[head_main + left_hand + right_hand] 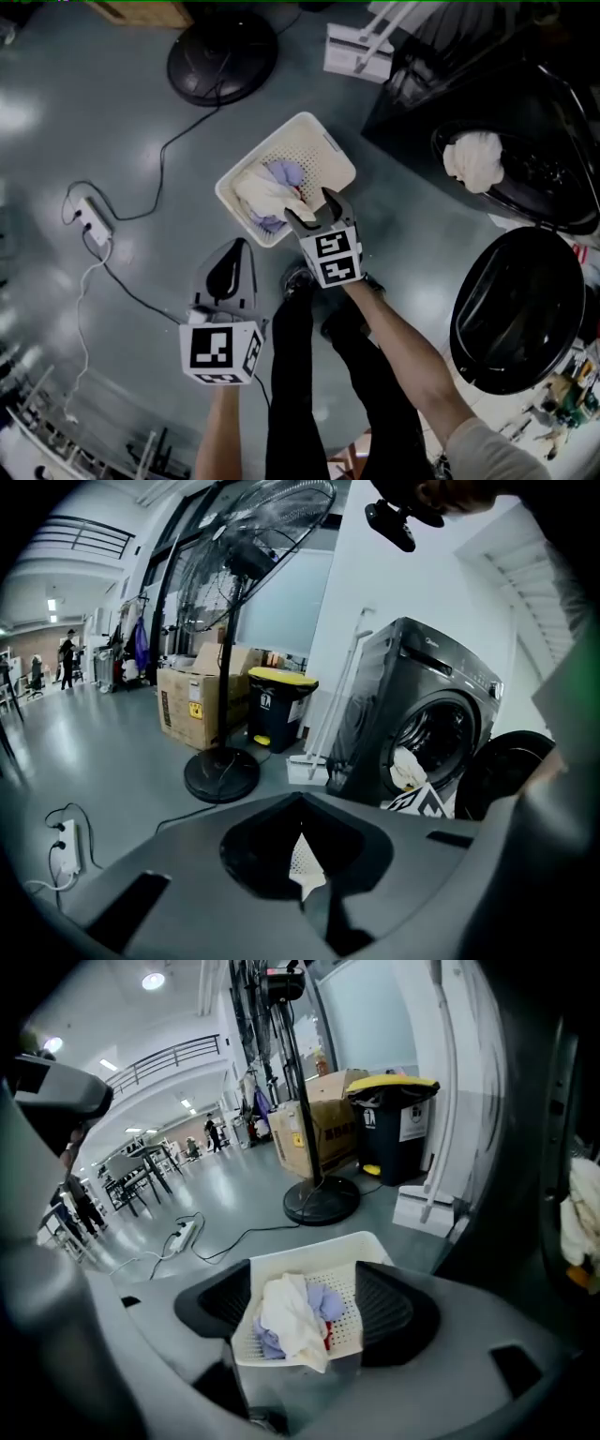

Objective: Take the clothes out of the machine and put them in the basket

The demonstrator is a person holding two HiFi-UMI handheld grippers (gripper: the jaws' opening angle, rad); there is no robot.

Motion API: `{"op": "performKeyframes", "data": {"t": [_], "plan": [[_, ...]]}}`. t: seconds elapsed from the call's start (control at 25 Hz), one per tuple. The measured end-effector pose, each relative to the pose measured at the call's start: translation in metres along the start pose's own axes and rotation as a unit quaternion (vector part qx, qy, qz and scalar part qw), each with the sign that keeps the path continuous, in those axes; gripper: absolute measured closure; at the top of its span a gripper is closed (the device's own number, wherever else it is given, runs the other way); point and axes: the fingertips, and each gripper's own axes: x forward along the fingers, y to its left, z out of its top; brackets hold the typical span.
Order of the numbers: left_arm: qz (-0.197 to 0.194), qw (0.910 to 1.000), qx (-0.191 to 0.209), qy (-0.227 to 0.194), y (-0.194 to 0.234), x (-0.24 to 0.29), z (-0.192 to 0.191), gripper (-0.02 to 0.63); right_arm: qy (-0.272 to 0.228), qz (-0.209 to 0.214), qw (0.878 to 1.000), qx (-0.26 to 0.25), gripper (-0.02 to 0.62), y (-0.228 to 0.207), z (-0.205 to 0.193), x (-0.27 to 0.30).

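Note:
The white basket [319,141] stands on the floor with a white cloth [265,194] and a purple one [284,172] in it. My right gripper [309,208] hangs open just above the basket's near edge, nothing between its jaws. In the right gripper view the basket [291,1262] and the white cloth [286,1316] lie below the spread jaws. My left gripper [240,247] is to the left of the basket, shut and empty. The dark washing machine [544,112] has its door [511,309] swung open, and a white cloth [473,159] lies in the drum mouth.
A standing fan's round base [222,56] sits beyond the basket. A power strip [94,220] and its cables trail over the floor at the left. A white dustpan-like thing [359,47] leans by the machine. The person's legs [309,375] stand just behind the basket.

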Motion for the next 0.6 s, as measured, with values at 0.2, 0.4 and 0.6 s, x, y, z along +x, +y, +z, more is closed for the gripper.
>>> {"op": "performKeyframes", "data": {"t": [0.2, 0.4, 0.6], "plan": [[-0.046, 0.9986, 0.027, 0.004, -0.042, 0.023, 0.012, 0.589, -0.013, -0.066, 0.997, 0.026, 0.534, -0.050, -0.008, -0.038], [-0.089, 0.9943, 0.057, 0.014, -0.088, 0.041, 0.020, 0.589, -0.030, -0.089, 0.993, 0.072, 0.569, -0.088, -0.017, -0.075], [-0.126, 0.9881, 0.084, 0.025, -0.136, 0.060, 0.022, 0.588, -0.051, -0.130, 0.985, 0.097, 0.569, -0.127, -0.027, -0.127]]}}
